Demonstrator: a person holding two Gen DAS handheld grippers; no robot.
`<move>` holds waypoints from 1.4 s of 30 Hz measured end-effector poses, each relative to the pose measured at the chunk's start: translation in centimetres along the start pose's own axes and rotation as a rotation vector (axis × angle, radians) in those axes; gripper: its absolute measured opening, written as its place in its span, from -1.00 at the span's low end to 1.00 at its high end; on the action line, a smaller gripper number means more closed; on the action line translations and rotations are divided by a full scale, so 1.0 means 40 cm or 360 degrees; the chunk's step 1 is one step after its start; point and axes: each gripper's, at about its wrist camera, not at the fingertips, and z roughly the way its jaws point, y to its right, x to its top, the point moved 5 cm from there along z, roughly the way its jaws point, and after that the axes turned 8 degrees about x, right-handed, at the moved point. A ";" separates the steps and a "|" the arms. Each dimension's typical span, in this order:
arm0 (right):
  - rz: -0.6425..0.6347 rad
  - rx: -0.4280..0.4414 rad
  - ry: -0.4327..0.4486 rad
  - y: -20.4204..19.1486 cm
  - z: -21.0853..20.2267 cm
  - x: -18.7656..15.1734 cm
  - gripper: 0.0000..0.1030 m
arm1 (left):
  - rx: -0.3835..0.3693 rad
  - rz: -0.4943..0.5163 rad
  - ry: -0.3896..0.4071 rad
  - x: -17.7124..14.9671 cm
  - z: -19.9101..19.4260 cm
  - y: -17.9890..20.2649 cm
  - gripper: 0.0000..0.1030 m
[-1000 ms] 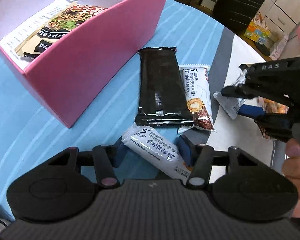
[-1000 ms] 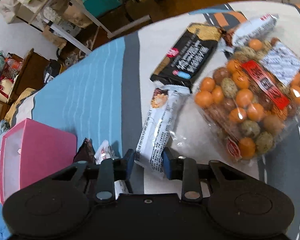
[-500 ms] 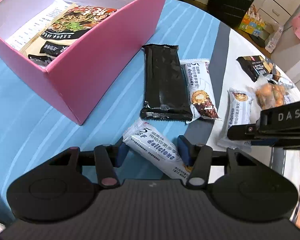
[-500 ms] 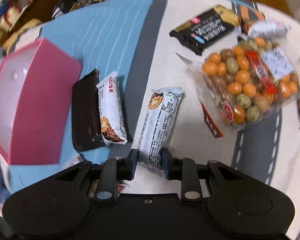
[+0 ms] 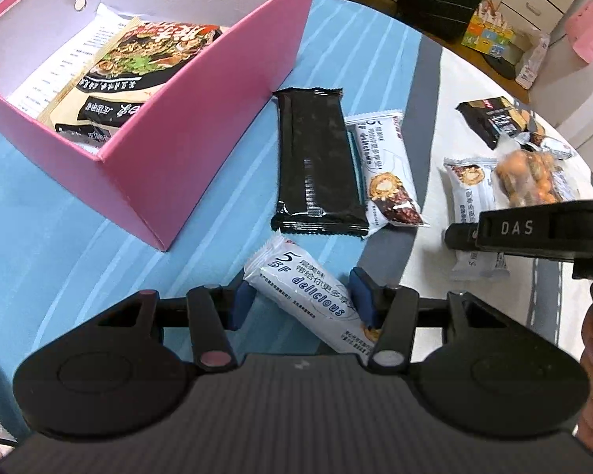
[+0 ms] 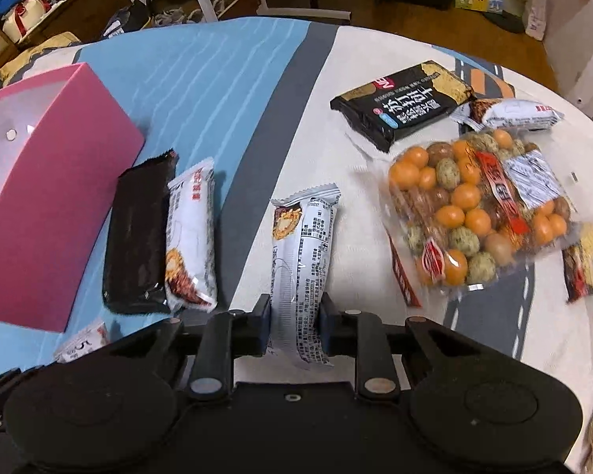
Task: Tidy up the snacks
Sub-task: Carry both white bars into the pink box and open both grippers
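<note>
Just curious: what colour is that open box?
Pink box, pale inside; clearest in the left wrist view.

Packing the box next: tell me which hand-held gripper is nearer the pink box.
Left. The left hand-held gripper is just in front of the pink box; the right hand-held gripper sits farther off, past the black packet.

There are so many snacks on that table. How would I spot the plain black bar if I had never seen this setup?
Find the pink box on the blue striped part of the cloth. Just beside its open corner lie two long packets side by side, apart from the box: the black bar is the one nearer the box, edge to edge with a white bar. Its wrapper is glossy and unprinted, unlike the others.
</note>
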 end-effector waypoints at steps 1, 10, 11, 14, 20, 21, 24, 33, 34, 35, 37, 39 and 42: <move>-0.0005 -0.0013 -0.0009 -0.006 -0.009 -0.009 -0.46 | -0.0005 0.0005 0.0003 -0.002 -0.006 -0.001 -0.02; -0.0049 -0.0040 -0.0065 -0.056 -0.097 -0.094 -0.46 | -0.0075 0.0017 -0.0091 -0.042 -0.037 -0.012 -0.02; -0.0062 -0.0039 -0.0056 -0.062 -0.110 -0.101 -0.46 | -0.0084 0.0013 -0.0105 -0.047 -0.042 -0.016 -0.02; -0.0106 -0.0044 -0.0047 -0.079 -0.144 -0.131 -0.46 | -0.0136 -0.0025 -0.0200 -0.055 -0.060 -0.040 -0.02; -0.0218 -0.0045 -0.0063 -0.122 -0.191 -0.185 -0.45 | -0.0171 0.0065 -0.0182 -0.042 -0.139 -0.072 -0.02; -0.0240 -0.0030 -0.0065 -0.131 -0.202 -0.195 -0.45 | -0.0178 0.0089 -0.0176 -0.042 -0.154 -0.079 -0.02; -0.0312 0.0017 -0.0080 -0.157 -0.243 -0.223 -0.45 | -0.0201 0.0178 -0.0165 -0.045 -0.192 -0.101 -0.02; -0.0435 0.0210 -0.0082 -0.236 -0.356 -0.261 -0.45 | -0.0199 0.0384 -0.0027 -0.048 -0.321 -0.145 -0.02; -0.0448 0.0234 -0.0086 -0.247 -0.364 -0.262 -0.45 | -0.0197 0.0399 -0.0010 -0.047 -0.336 -0.151 -0.02; -0.0461 0.0256 -0.0087 -0.259 -0.372 -0.263 -0.45 | -0.0197 0.0410 0.0001 -0.044 -0.350 -0.158 -0.02; -0.0508 0.0286 -0.0080 -0.283 -0.389 -0.264 -0.45 | -0.0196 0.0433 0.0025 -0.036 -0.376 -0.175 -0.02; -0.0569 0.0306 -0.0058 -0.312 -0.406 -0.263 -0.45 | -0.0179 0.0461 0.0064 -0.026 -0.403 -0.192 -0.02; -0.0636 0.0363 -0.0020 -0.352 -0.430 -0.254 -0.44 | -0.0143 0.0489 0.0123 0.001 -0.440 -0.222 -0.02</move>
